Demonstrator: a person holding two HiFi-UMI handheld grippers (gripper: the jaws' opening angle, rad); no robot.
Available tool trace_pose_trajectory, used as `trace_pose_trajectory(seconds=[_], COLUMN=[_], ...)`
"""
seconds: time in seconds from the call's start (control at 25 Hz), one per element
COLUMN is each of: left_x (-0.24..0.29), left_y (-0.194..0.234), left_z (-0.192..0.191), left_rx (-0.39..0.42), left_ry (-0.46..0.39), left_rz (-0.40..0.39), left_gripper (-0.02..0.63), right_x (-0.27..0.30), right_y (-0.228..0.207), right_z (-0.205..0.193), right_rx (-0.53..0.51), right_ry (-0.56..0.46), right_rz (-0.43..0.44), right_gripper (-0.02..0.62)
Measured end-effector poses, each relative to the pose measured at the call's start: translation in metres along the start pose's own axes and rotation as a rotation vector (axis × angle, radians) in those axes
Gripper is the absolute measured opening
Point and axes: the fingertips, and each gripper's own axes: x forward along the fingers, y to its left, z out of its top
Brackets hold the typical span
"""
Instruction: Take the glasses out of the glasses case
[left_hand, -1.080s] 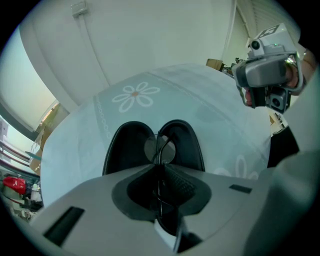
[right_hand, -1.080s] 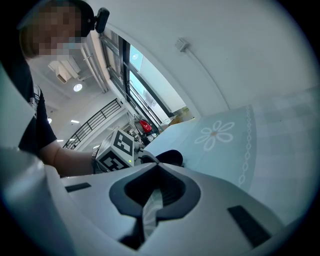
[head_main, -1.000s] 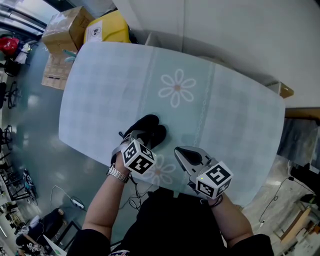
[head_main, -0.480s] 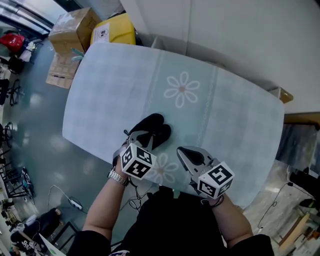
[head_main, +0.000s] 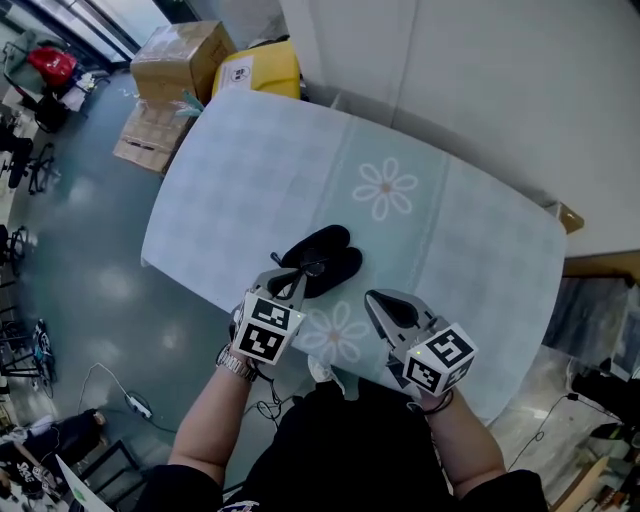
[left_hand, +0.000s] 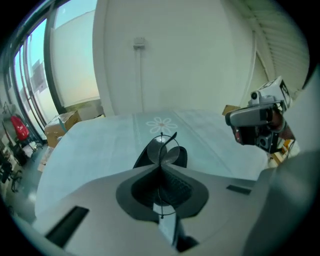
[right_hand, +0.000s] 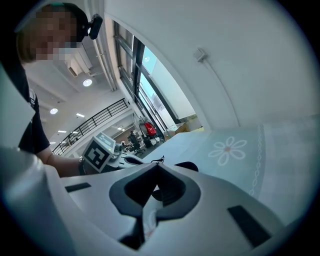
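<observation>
Black glasses case (head_main: 325, 255): open on table (head_main: 250, 170), at 12 o'clock of left gripper (head_main: 288, 283). Glasses (left_hand: 161, 150): wire frame pinched in left jaws, near case. Right gripper (head_main: 380, 300): closed, empty, at 3 o'clock. Risk: thin frame may twist or slip from the narrow grip.

The person wears a black top (head_main: 350, 450), a silver metal watch (head_main: 236, 366) on the left wrist and a dark band (head_main: 430, 403) on the right. The left gripper (head_main: 291, 282) and the right gripper (head_main: 374, 298) are pale grey, and each carries a white cube (head_main: 262, 330) with black square markers.

Black glasses case (head_main: 330, 258) lies open — thin-rimmed glasses (left_hand: 161, 150) pinched upright.
</observation>
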Motion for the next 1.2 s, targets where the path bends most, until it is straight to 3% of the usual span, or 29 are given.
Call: trace_pose_trajectory(seconds=[0.4,0.8,1.2], left_x=[-0.061,-0.119,-0.164], left_y=[0.004,-0.001,-0.016], left_z=[-0.016,-0.034,-0.058], left_rx=[-0.258,-0.300,-0.274], left_ry=[-0.154,-0.255,-0.320], left_rz=[-0.043,-0.055,-0.090], left_gripper=[0.029,0.029,0.029], right_x=[0.000,-0.010,-0.019], right_y=[0.046,0.086,0.133], right_z=[0.009,0.011,-0.002], right_rx=[-0.070,-0.113,-0.155], right_ry=[-0.032,-0.067,-0.093], right_rz=[0.011,-0.014,-0.039], right_gripper=[0.023,0.023,0.023])
